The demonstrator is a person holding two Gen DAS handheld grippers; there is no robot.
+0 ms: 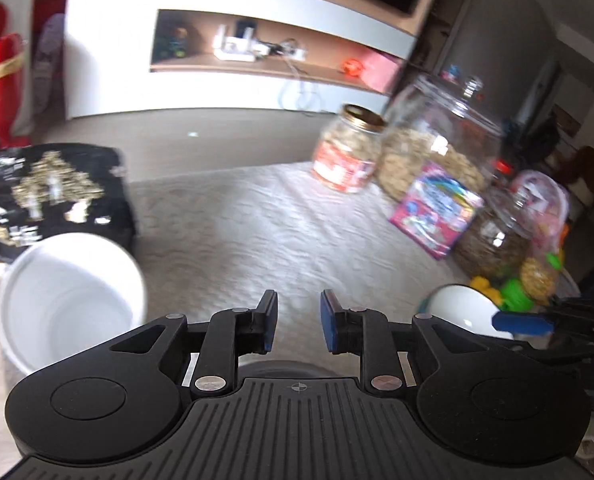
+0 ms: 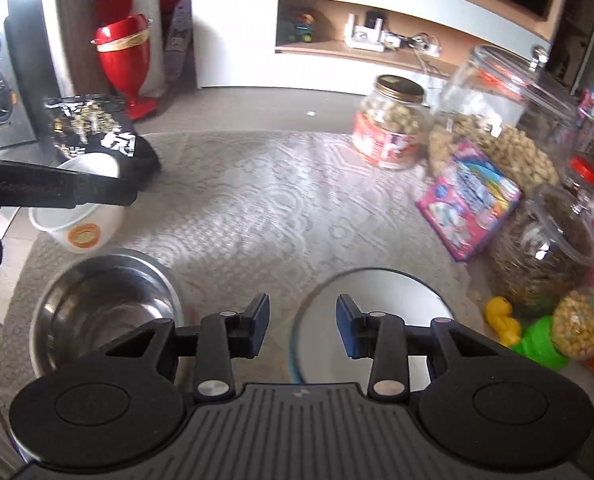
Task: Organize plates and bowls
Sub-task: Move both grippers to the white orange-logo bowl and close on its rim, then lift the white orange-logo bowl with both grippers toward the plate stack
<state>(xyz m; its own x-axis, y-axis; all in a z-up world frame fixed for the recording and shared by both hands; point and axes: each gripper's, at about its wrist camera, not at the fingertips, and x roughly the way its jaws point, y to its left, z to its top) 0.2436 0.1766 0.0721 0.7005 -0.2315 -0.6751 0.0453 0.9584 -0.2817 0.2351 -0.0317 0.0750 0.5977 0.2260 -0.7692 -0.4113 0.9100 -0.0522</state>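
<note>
In the right wrist view a steel bowl (image 2: 105, 312) sits at the near left and a glass plate (image 2: 377, 312) at the near right, on a white lace tablecloth (image 2: 277, 208). A white bowl with an orange mark (image 2: 81, 224) stands behind the steel bowl, partly hidden by the left gripper's body (image 2: 57, 188). My right gripper (image 2: 301, 326) is open and empty, above the gap between steel bowl and plate. In the left wrist view my left gripper (image 1: 299, 320) is open and empty over the cloth; the white bowl (image 1: 69, 300) is at its left, another white bowl (image 1: 463, 308) at right, beside the right gripper's finger (image 1: 521, 322).
Jars of snacks (image 2: 389, 128), a big glass jar (image 2: 497, 120), a pink packet (image 2: 469, 204) and small toys (image 2: 537, 332) crowd the table's right side. A black patterned bag (image 2: 97, 128) lies at the far left. A red vase (image 2: 125, 60) and a shelf unit stand beyond.
</note>
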